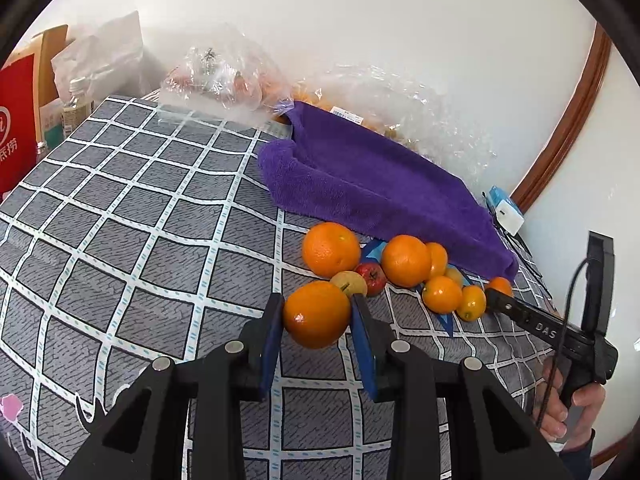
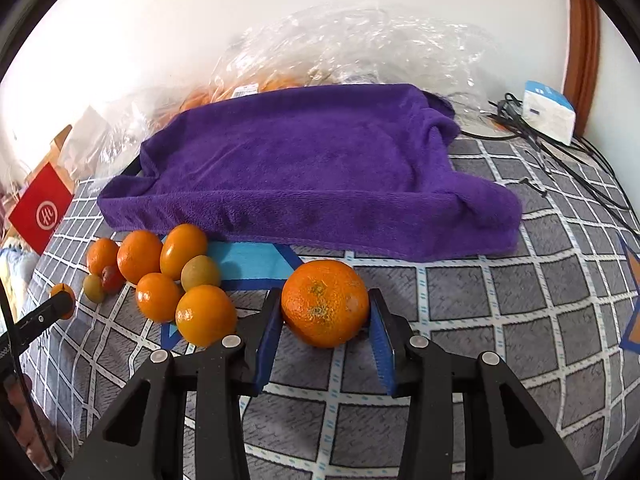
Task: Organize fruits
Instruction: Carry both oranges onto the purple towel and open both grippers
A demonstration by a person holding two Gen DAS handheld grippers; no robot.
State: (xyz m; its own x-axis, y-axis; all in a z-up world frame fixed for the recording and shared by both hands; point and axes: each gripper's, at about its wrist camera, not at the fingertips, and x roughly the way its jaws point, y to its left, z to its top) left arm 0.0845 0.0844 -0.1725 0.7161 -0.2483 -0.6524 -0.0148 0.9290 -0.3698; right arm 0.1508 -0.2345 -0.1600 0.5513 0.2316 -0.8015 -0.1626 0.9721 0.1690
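Pinching one orange between the left gripper pads and a blemished orange in the right gripper, the person apparently holds both clear of the fruit cluster for placing on the purple towel-lined tray.

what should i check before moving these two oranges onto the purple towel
1. Left gripper fingers closed on the smooth orange: ok.
2. Right gripper fingers on both sides of the speckled orange: ok.
3. Speckled orange lifted off the checked cloth: cannot tell.
4. Purple towel has bare space for fruit: ok.
5. Loose fruit pile out of the right gripper's straight path: ok.
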